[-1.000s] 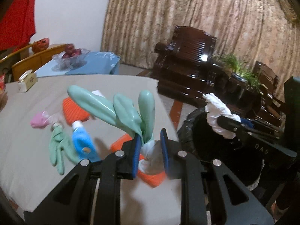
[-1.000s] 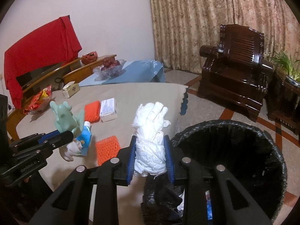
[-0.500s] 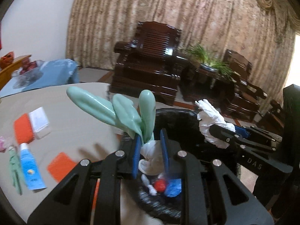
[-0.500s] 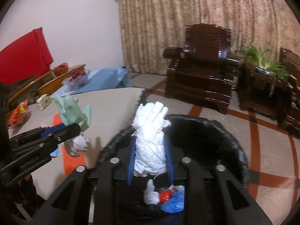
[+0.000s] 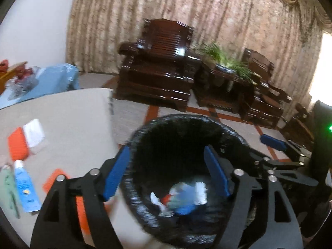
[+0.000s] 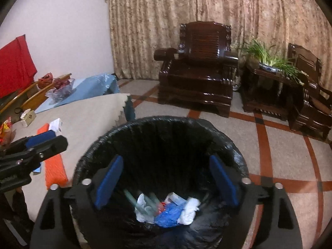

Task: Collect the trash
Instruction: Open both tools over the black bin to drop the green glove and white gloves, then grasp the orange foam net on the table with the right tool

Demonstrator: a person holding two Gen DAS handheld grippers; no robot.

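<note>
The left gripper hangs over the mouth of the black-lined trash bin, its blue pads spread wide with nothing between them. The right gripper does the same from its own side, jaws fully apart and empty, both pads inside the ring of the bin's rim. Each gripper shows in the other's view, at the bin's edge.

At the bottom of the bin lies a small heap of trash: a crumpled white glove, a blue scrap, a bit of red, and pale green glove fingers beneath, though the left view is too blurred to sort these out.

The bin stands against the corner of the beige-covered table. On the table near that edge lie an orange pad, a second orange piece with a white box beside it farther back, and, in the left view, a blue tube next to a green glove at the near edge.
</note>
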